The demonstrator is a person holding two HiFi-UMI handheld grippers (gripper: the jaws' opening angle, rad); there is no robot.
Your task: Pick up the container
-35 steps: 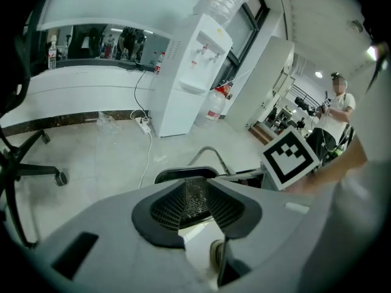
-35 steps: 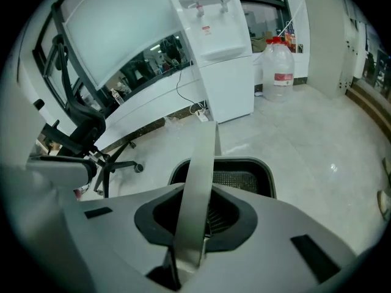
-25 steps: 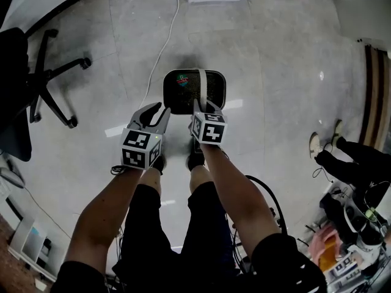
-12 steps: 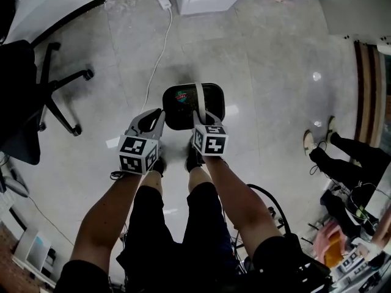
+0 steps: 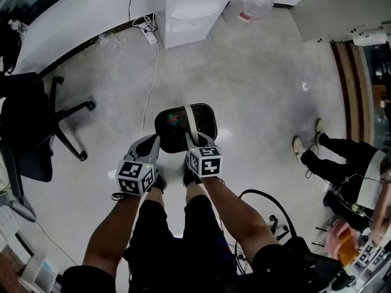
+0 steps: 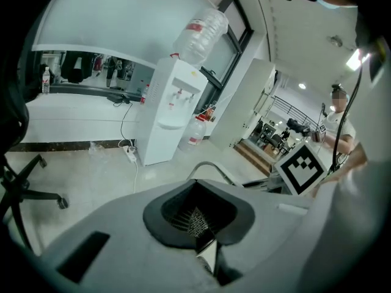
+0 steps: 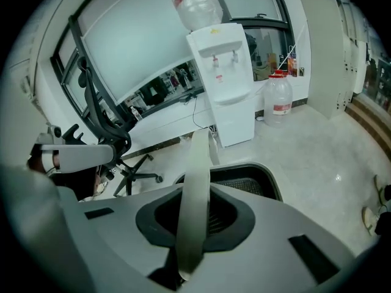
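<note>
The container (image 5: 174,119) is a black mesh bin with a pale grey handle (image 5: 190,124) arching over its middle. My right gripper (image 5: 197,141) is shut on that handle at the near rim. In the right gripper view the handle (image 7: 195,188) runs down between the jaws, with the bin's rim (image 7: 256,176) behind it. My left gripper (image 5: 153,143) is at the bin's near left edge. In the left gripper view its jaws (image 6: 208,256) are shut, with the black mesh (image 6: 194,220) pinched between them. There the handle (image 6: 211,166) shows as an arc beyond.
A white water dispenser (image 5: 183,11) and a spare water bottle (image 5: 250,5) stand ahead, with a power strip and cable (image 5: 149,38) on the floor beside them. A black office chair (image 5: 36,121) is at the left. Another person's legs (image 5: 339,157) are at the right.
My left gripper's jaws went from wide open to shut on the bin's left rim. Grippers and bin have slid lower in the head view, and more of the floor ahead shows.
</note>
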